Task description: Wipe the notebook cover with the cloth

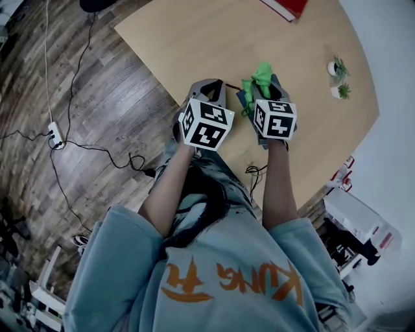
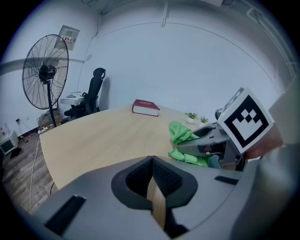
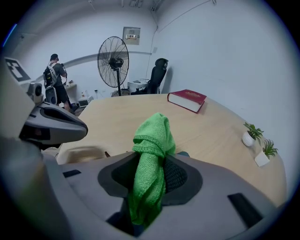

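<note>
My right gripper [image 3: 153, 174] is shut on a bright green cloth [image 3: 151, 140], which bunches up above the jaws and hangs down between them. In the head view the cloth [image 1: 260, 77] lies over a dark blue notebook [image 1: 242, 98] near the front edge of the round wooden table [image 1: 194, 39]. A sliver of the notebook [image 3: 183, 153] shows just past the jaws. My left gripper [image 2: 153, 182] is shut with nothing in it. It is held beside the right one, over the table edge left of the notebook [image 1: 209, 85].
A red book [image 1: 289, 6] lies at the table's far side. Two small potted plants [image 1: 338, 69] stand near the right edge. A standing fan [image 3: 114, 58], an office chair [image 3: 157, 75] and a person [image 3: 54, 70] are beyond the table. Cables and a power strip [image 1: 55, 135] lie on the floor.
</note>
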Tool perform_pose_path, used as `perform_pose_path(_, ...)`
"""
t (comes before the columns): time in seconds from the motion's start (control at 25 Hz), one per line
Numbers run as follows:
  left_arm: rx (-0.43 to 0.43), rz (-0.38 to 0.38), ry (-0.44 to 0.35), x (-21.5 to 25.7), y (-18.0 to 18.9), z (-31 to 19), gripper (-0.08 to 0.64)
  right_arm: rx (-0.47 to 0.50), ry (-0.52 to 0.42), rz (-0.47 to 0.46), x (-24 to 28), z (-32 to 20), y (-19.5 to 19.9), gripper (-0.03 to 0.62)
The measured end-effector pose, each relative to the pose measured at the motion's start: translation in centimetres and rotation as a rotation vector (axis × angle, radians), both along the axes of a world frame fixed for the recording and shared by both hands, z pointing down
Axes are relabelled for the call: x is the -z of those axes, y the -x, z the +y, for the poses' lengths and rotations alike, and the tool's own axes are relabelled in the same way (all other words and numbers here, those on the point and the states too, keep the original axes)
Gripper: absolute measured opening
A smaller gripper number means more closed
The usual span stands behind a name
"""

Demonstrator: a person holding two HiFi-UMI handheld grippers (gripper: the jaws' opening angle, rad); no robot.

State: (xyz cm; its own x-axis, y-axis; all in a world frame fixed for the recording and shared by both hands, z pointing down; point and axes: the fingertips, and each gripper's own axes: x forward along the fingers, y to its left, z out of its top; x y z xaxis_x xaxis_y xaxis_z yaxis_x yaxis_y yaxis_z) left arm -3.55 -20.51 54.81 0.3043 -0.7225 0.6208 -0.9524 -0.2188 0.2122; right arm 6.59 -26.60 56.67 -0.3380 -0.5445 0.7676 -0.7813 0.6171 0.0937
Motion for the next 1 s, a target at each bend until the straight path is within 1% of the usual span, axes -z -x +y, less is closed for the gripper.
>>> perform_pose_path(0.12, 0.002, 0.006, 0.005, -0.1, 0.1, -0.2, 0.016, -0.012, 0.005, -0.010, -0.1, 0.2, -0.3, 0.129)
perform_pose_path(0.36, -0.022, 0.016, 0.011, -0.4, -0.7, -0.5, 0.017, -0.042, 0.007, -0.011, 0.0, 0.8, -1.5, 0.129)
perform_pose_path(0.68, -0.081, 0.017, 0.011, -0.4, -2.1, -0.9, 0.015, -0.112, 0.004, -0.015, 0.1, 1.5, -3.7, 0.129)
perform_pose_path(1.0, -0.158, 0.022, 0.012, -0.4, -4.0, -1.0, 0.017, -0.202, 0.002, -0.016, 0.0, 2.7, -6.4, 0.129)
